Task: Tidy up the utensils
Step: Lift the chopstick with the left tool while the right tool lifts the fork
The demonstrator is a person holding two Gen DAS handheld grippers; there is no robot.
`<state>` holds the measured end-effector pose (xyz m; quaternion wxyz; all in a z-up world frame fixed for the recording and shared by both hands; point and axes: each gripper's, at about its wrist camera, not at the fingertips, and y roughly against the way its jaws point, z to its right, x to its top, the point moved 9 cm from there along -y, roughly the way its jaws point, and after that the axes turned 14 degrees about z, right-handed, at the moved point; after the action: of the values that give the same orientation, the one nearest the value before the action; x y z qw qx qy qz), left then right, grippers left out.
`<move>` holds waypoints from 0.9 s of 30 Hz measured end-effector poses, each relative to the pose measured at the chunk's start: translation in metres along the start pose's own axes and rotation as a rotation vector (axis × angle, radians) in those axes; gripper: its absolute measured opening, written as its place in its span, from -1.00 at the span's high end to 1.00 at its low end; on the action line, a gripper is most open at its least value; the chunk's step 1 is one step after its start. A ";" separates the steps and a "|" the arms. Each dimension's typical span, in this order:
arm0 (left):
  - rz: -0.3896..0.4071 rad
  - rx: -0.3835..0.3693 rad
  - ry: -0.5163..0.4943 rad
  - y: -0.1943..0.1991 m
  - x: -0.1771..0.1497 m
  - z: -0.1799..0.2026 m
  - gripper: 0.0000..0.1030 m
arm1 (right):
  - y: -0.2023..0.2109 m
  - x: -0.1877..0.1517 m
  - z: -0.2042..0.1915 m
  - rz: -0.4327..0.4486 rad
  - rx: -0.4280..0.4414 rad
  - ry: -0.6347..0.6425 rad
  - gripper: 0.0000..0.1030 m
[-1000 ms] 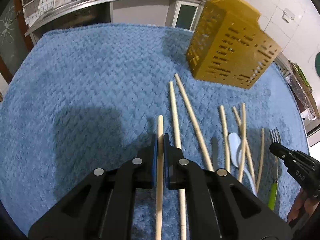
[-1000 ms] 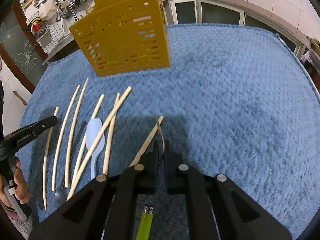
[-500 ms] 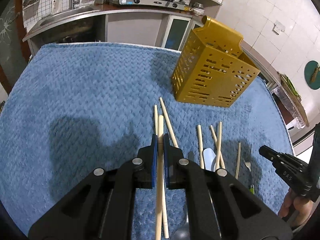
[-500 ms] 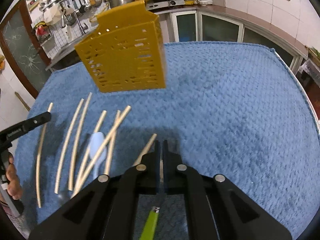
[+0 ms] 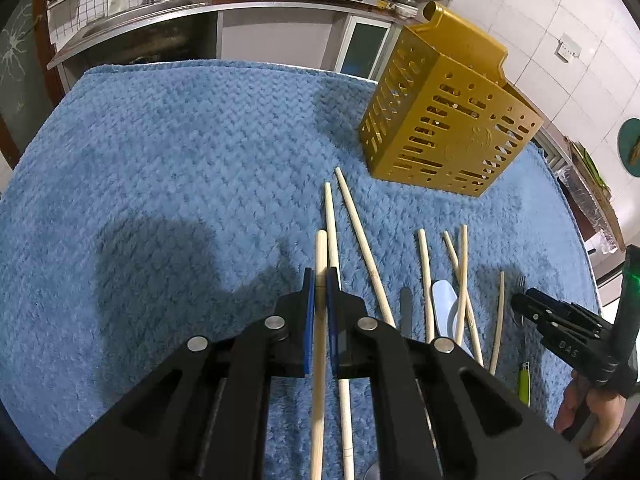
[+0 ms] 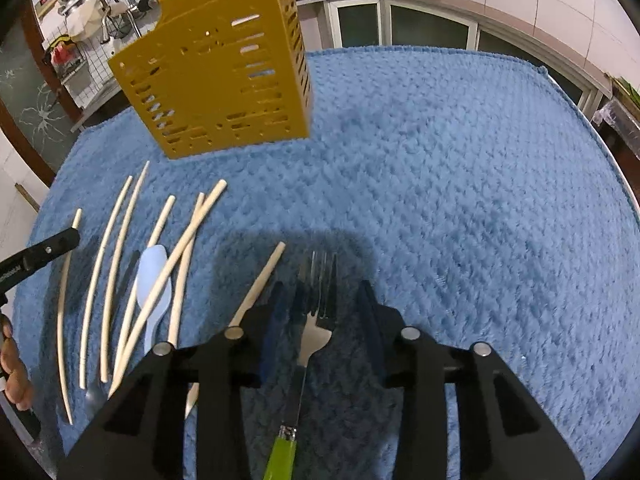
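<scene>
Utensils lying loose on the blue-towelled counter (image 5: pixel 180 168): chopsticks, a pale spoon (image 6: pixel 154 280), a green-handled fork (image 6: pixel 316 320). Right gripper (image 6: pixel 320 312) jaws are opening, the fork now lying unpressed between them, apparently released short of the yellow basket (image 6: pixel 224 72). Basket contents are not visible. Left gripper (image 5: pixel 319 300) is clamping one chopstick (image 5: pixel 320 252).

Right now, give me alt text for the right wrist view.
The right gripper, jaws opening, straddles a green-handled fork lying on a blue towel. Chopsticks and a pale blue spoon lie left, a yellow slotted caddy beyond.
</scene>
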<state>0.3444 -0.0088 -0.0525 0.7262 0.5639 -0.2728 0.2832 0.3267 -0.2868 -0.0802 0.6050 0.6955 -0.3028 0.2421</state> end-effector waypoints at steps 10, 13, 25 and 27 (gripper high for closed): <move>-0.004 0.003 0.014 -0.006 0.000 -0.001 0.91 | -0.010 0.007 -0.005 -0.019 -0.085 0.012 0.57; 0.003 0.000 0.010 -0.004 0.001 0.001 0.92 | -0.008 0.009 -0.004 -0.014 -0.083 0.001 0.57; 0.060 -0.035 0.029 0.021 0.016 0.009 0.91 | 0.046 0.033 0.001 0.177 -0.006 -0.040 0.57; 0.071 -0.047 0.029 0.026 0.020 0.013 0.91 | 0.057 0.039 0.000 0.223 0.001 -0.035 0.57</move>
<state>0.3383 -0.0142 -0.0185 0.7326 0.5324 -0.2889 0.3104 0.3131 -0.2966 -0.0130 0.5683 0.6620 -0.3889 0.2959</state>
